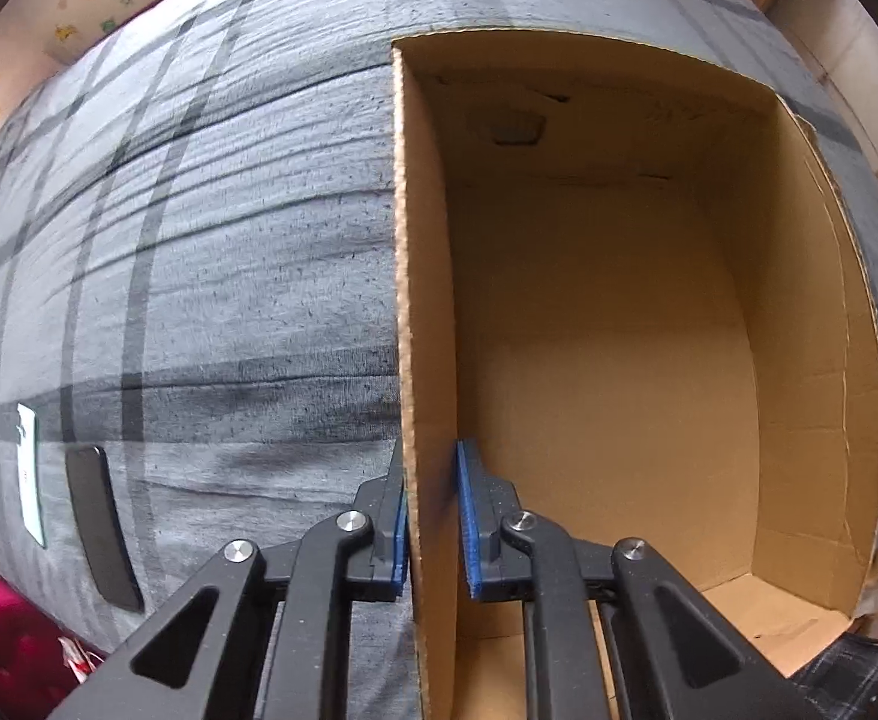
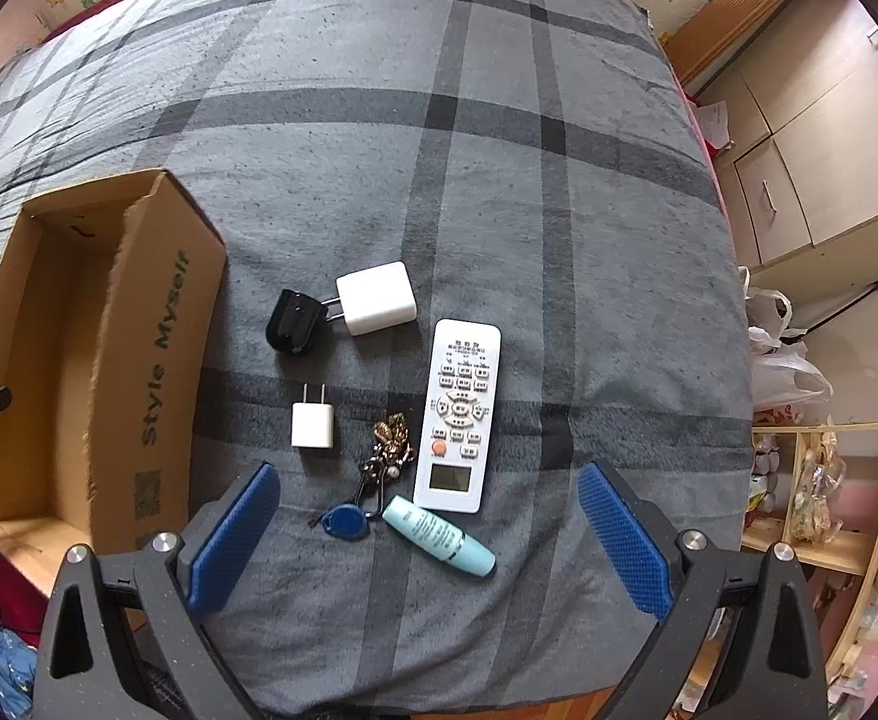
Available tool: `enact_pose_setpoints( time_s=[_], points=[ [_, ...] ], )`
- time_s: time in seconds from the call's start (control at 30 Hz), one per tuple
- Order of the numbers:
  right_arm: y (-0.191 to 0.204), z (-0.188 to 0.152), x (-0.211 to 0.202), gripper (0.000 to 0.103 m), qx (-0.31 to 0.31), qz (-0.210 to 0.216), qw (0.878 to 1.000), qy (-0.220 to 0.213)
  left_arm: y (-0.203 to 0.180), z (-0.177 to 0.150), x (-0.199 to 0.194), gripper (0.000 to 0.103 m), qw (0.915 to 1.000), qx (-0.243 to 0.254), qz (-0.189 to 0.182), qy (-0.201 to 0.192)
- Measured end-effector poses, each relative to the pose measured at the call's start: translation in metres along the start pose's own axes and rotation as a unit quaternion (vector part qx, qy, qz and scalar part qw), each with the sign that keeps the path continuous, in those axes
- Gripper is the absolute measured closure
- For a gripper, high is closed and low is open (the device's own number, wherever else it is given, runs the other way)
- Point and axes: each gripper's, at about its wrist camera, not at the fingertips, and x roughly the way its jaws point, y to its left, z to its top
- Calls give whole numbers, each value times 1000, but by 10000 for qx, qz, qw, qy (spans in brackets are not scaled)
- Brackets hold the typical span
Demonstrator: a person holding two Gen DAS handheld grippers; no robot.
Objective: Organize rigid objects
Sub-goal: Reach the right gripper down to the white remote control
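Left gripper [image 1: 433, 516] pinches the cardboard box [image 1: 607, 324] wall; thin card may buckle or tip. Right gripper [image 2: 427, 540] hangs wide open above the blue tube [image 2: 439, 534], which may roll.

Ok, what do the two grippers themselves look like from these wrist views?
Both match: the left gripper and right gripper have matte black angular linkage arms with triangular cut-outs and round silver pivot bolts. Their jaws carry blue ribbed pads. No cables, markings, hands or sleeves are visible on them.
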Motion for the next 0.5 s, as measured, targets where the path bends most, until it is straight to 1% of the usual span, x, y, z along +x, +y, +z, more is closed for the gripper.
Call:
enact_pose_setpoints(
  time_s=[0.17,0.4,0.5],
  points=[
    [-6,12,20,1,151,55,9998,67,-2,1,0,89,9999,61,84,8],
    [-17,30,55,1,328,22,9993,187,-2,3,1,89,10000,-7,56,50],
    [-23,33,72,1,434,105,9986,296,1,4,2,89,10000,-40,41,64]
  ],
)
